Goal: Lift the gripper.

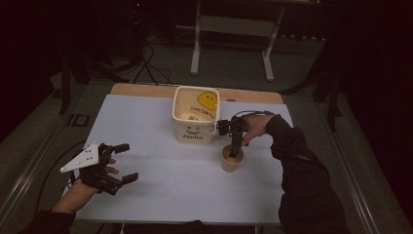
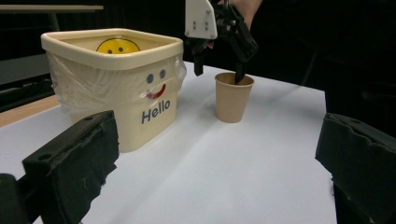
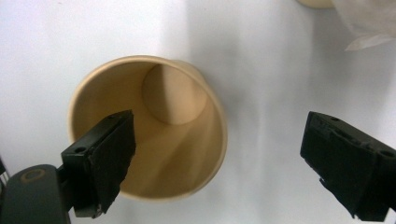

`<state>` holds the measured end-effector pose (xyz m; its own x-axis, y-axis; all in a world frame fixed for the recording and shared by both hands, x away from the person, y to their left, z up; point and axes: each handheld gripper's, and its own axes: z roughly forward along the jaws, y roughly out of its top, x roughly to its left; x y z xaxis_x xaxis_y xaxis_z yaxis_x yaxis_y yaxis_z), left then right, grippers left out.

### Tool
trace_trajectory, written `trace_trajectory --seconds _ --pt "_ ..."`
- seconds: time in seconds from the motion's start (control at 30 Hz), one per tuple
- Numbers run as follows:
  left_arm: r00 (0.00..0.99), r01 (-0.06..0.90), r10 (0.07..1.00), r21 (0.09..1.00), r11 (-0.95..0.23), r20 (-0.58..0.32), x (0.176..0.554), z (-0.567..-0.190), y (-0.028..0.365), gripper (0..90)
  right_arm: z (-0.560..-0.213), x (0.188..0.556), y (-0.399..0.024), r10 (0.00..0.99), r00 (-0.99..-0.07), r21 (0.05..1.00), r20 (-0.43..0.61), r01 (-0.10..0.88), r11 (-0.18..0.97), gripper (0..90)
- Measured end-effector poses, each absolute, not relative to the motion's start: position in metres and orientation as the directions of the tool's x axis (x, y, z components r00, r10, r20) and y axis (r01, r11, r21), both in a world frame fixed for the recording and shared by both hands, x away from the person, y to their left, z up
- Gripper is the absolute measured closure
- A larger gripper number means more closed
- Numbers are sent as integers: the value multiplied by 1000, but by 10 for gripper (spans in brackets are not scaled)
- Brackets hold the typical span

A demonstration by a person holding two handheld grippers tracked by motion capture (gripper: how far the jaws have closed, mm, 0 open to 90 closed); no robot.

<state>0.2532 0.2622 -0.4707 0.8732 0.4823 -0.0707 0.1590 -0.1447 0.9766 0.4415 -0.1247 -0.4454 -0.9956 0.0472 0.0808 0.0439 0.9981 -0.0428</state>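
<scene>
From the high view, a white tabletop [image 1: 160, 190] carries a cream square bucket [image 1: 196, 117] near the middle of its far edge, a yellow smiley face inside it and "Hello" printed on its near wall. Just beside the bucket's near right corner stands a small tan paper cup [image 1: 230, 160], upright and open at the top. The right gripper [image 1: 234, 146] points straight down over the cup, one jaw dipping inside the rim; the right hand [image 1: 255, 126] grips it from the far side. The left gripper [image 1: 122, 162] rests near the tabletop's near left corner, its jaws spread wide with nothing between them, well apart from cup and bucket.

In the left gripper view, the two black jaws stand far apart at the bottom corners. Beyond them the bucket sits at left, wrapped in clear film, and the cup [image 2: 232, 97] stands to its right. The right gripper [image 2: 219, 70] hangs over the cup, one jaw inside the rim and the other outside, toward the bucket.

In the right gripper view, the cup [image 3: 177, 107] is seen from above, plain tan and empty. The jaws straddle its wall, parted and not pressing it: one jaw sits over the cup's inside, the other over bare tabletop [image 3: 261, 70] outside.
</scene>
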Motion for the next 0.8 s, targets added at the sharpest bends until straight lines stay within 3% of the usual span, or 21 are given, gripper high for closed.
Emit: trace_trajectory --seconds 0.8 --pt "876 160 477 977 -139 -75 253 -470 261 4 -375 431 -117 46 -998 -32 50 44 998 99"
